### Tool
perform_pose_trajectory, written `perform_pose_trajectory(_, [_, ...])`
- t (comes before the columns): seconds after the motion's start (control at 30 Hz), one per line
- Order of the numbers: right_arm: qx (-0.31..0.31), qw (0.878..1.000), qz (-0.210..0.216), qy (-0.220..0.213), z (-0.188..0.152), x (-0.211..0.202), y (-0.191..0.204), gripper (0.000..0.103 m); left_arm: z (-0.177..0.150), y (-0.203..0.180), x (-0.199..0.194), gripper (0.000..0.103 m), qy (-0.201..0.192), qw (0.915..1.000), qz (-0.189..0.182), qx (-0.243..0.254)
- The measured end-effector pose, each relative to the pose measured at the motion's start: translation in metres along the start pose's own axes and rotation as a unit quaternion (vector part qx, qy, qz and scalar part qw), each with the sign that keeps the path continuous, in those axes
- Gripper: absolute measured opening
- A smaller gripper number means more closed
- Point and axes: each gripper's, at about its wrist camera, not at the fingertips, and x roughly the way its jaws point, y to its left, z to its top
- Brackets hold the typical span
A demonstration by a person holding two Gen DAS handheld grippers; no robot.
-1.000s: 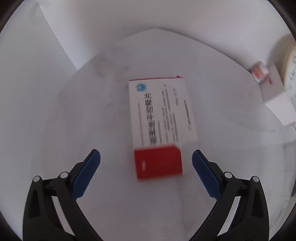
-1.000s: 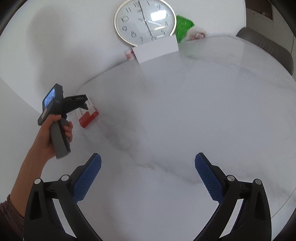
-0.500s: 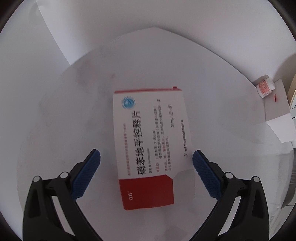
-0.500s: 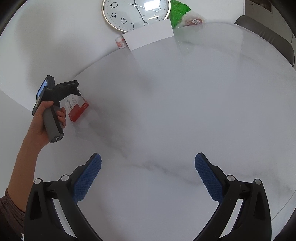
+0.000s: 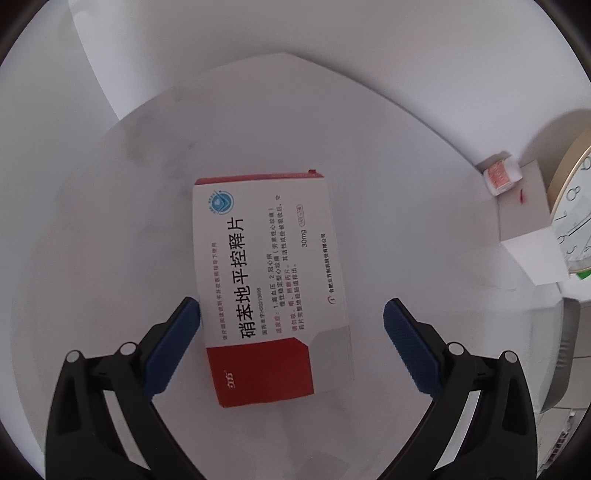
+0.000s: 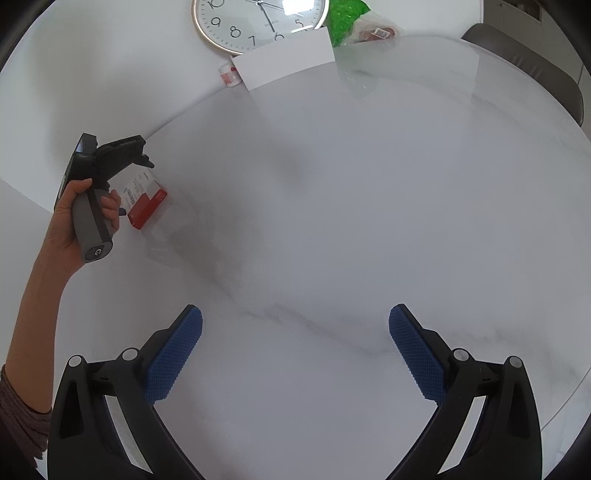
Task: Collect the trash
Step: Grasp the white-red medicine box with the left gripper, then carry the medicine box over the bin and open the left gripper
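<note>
A white and red medicine box [image 5: 269,280] lies flat on the white marble table [image 5: 406,206]. My left gripper [image 5: 291,343] is open, and the box's red near end sits between its blue pads, the left pad close to the box edge. In the right wrist view the same medicine box [image 6: 146,199] shows at the table's left rim, partly hidden by the person's hand [image 6: 79,221] holding the left gripper. My right gripper [image 6: 295,350] hangs open over bare table with nothing between its fingers.
At the table's far edge stand a small white jar with a red label [image 6: 229,75], a white card [image 6: 286,62], a gold-rimmed clock [image 6: 258,22] and a green bag [image 6: 345,20]. A grey chair back [image 6: 528,66] sits far right.
The left gripper has slid forward, so the medicine box now reaches in between its pads. The right wrist view has tipped downward; the clock and card sit higher in frame.
</note>
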Motion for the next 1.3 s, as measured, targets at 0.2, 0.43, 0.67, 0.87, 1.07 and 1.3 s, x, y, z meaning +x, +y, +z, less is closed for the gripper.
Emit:
perform_pose_trajectory(0.2, [0.007, 1.0, 0.003, 0.003, -0.007, 0.001, -0.005, 0.1, 0.012, 0.001, 0.018, 0.095, 0.018, 0.9998, -0.007, -0.006])
perform_pose_trajectory(0.43, [0.022, 1.0, 0.005, 0.005, -0.014, 0.001, -0.015, 0.1, 0.013, -0.013, 0.026, 0.095, 0.007, 0.9997, 0.023, 0.007])
perform_pose_trajectory(0.67, [0.027, 1.0, -0.001, -0.002, -0.02, -0.014, -0.028, 0.1, -0.004, -0.021, 0.017, 0.08, -0.026, 0.9978, 0.046, 0.039])
perform_pose_trajectory(0.87, [0.036, 0.999, -0.011, -0.037, -0.032, -0.053, -0.04, 0.1, -0.048, -0.041, -0.021, 0.08, -0.039, 0.9922, 0.043, 0.111])
perform_pose_trajectory(1.07, [0.051, 0.995, -0.038, -0.082, -0.075, -0.114, -0.069, 0.1, -0.157, -0.077, -0.101, 0.08, -0.058, 0.974, -0.004, 0.219])
perform_pose_trajectory(1.3, [0.086, 0.984, -0.088, -0.131, -0.152, -0.195, -0.138, 0.1, -0.333, -0.12, -0.19, 0.08, -0.067, 0.9336, -0.058, 0.347])
